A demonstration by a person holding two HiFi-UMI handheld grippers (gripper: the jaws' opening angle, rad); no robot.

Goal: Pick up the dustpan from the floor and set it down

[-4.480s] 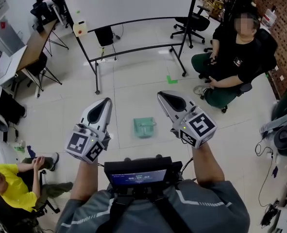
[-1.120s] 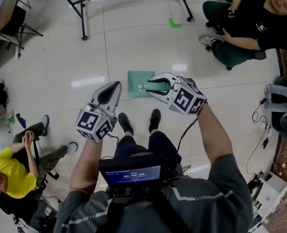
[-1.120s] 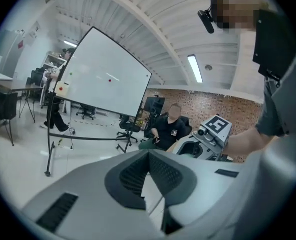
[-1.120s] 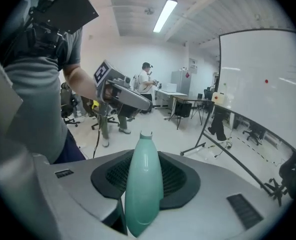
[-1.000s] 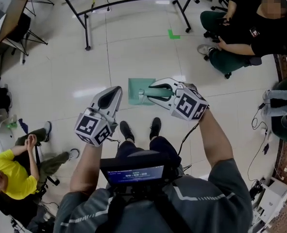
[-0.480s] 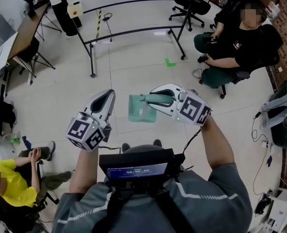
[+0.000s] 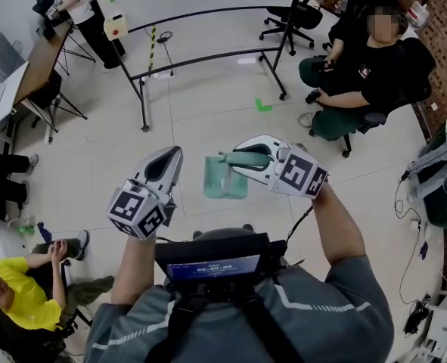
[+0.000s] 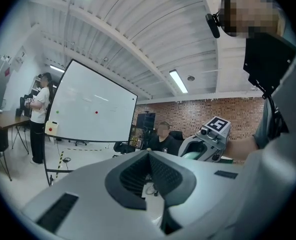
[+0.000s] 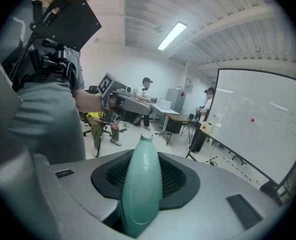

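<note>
1. Nothing legible is turning up in any of these views.
2. The small screen at the person's chest is glowing with a row of pale digits, but they are coming through too blurred to read.
3. The marker cube on the left gripper and its twin on the right gripper are showing only black-and-white square patterns, not letters.
4. A green tape mark is lying on the floor, and no lettering is showing on it.

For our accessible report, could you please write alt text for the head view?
The right hand-held gripper holds a green dustpan by its handle above a pale tiled floor. The left hand-held gripper beside it is empty; a person sits nearby.
</note>
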